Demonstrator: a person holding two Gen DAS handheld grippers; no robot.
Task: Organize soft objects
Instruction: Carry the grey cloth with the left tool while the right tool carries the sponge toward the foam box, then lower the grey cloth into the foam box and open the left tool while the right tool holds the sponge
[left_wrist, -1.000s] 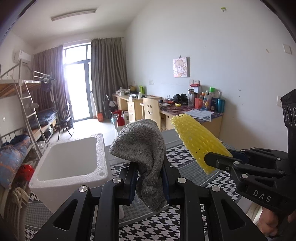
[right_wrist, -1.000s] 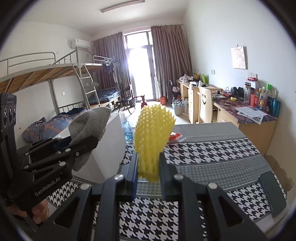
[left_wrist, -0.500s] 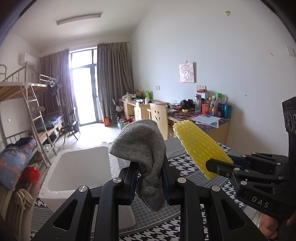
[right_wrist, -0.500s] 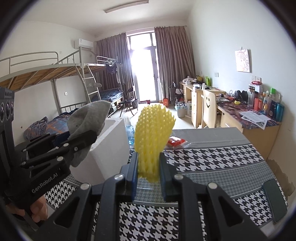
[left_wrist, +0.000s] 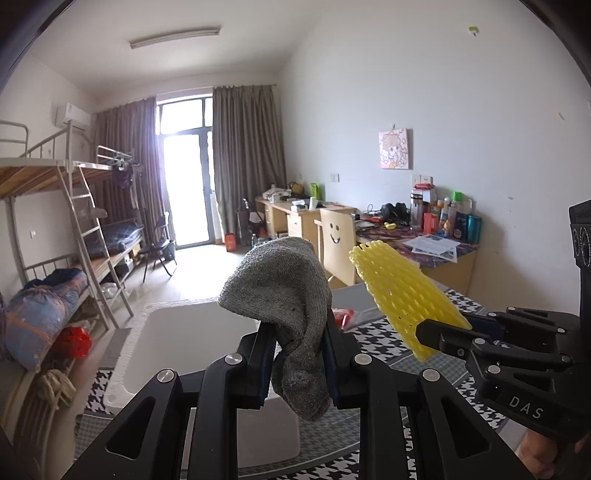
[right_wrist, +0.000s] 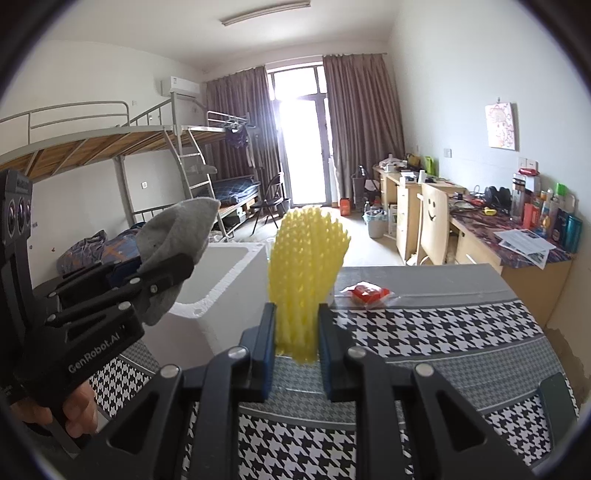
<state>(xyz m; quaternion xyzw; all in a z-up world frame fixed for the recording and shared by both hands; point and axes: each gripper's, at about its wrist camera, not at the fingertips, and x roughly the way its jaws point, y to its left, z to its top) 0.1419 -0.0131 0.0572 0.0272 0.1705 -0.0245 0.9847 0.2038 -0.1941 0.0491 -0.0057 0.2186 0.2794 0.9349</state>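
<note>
My left gripper (left_wrist: 297, 334) is shut on a grey sock (left_wrist: 284, 291), which droops over and below its pads. My right gripper (right_wrist: 296, 321) is shut on a yellow foam net sleeve (right_wrist: 306, 258) that stands upright between its fingers. Each gripper shows in the other's view: the right gripper (left_wrist: 439, 338) with the yellow net (left_wrist: 402, 299) at the right, the left one (right_wrist: 173, 267) with the sock (right_wrist: 173, 236) at the left. Both are held above the table, just right of a white foam box (left_wrist: 177, 332), also seen as the foam box (right_wrist: 225, 266).
The table has a black-and-white houndstooth cloth (right_wrist: 424, 332). A red packet in clear wrap (right_wrist: 367, 291) lies at its far side. A dark phone (right_wrist: 557, 402) lies at the right edge. Desks, a chair and bunk beds stand behind.
Both grippers have risen a little and tilted up with their loads; the foam box sits lower in both views. The grips on the sock and the net are unchanged.
</note>
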